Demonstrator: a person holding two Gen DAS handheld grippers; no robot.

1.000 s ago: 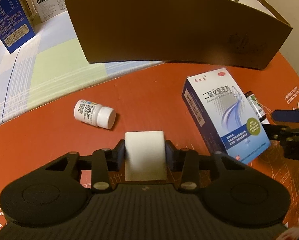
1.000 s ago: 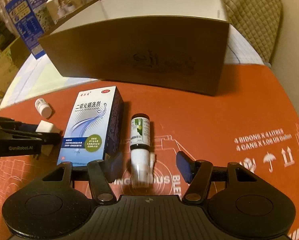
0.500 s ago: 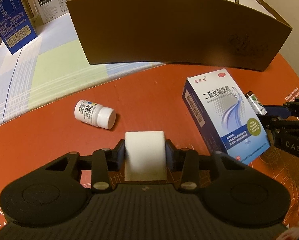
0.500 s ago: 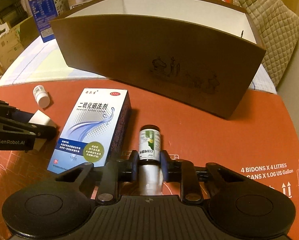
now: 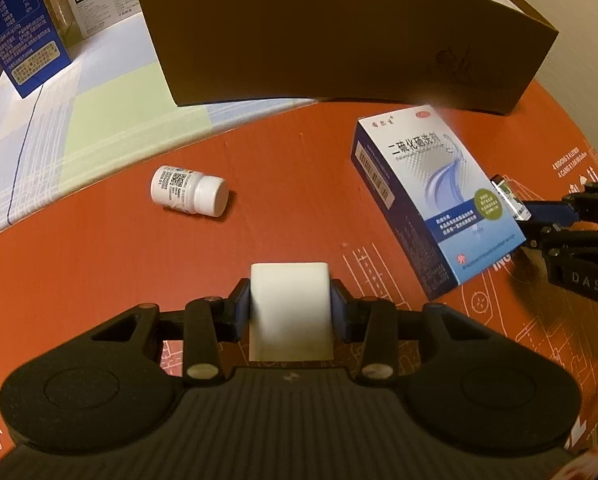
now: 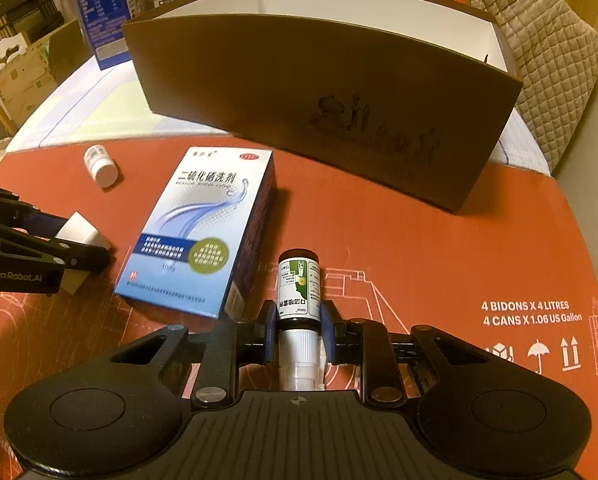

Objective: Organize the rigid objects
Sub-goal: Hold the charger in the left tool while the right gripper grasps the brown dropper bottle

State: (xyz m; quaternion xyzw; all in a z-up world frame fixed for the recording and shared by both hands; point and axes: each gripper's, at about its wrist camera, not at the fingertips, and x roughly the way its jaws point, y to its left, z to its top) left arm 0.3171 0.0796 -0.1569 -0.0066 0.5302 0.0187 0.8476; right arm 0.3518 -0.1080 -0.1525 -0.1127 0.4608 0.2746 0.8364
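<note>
My left gripper (image 5: 290,312) is shut on a white block (image 5: 290,304), held just above the red mat; the block also shows in the right wrist view (image 6: 83,235). My right gripper (image 6: 297,322) is shut on a small spray bottle (image 6: 298,288) with a dark body, green-white label and white cap. A blue-and-white medicine box (image 6: 203,232) lies between the grippers, also in the left wrist view (image 5: 435,196). A white pill bottle (image 5: 189,190) lies on its side to the left. An open brown cardboard box (image 6: 319,96) stands at the back.
The red printed cardboard mat (image 6: 439,248) covers the near surface; a checked cloth (image 5: 79,140) lies beyond it at left. A tall blue carton (image 5: 19,36) and a white carton (image 5: 107,4) stand at the back left. A quilted cushion (image 6: 547,52) is at the right.
My right gripper moved forward and closed on the spray bottle, then lifted it slightly. My left gripper stayed shut on the white block, hardly moving.
</note>
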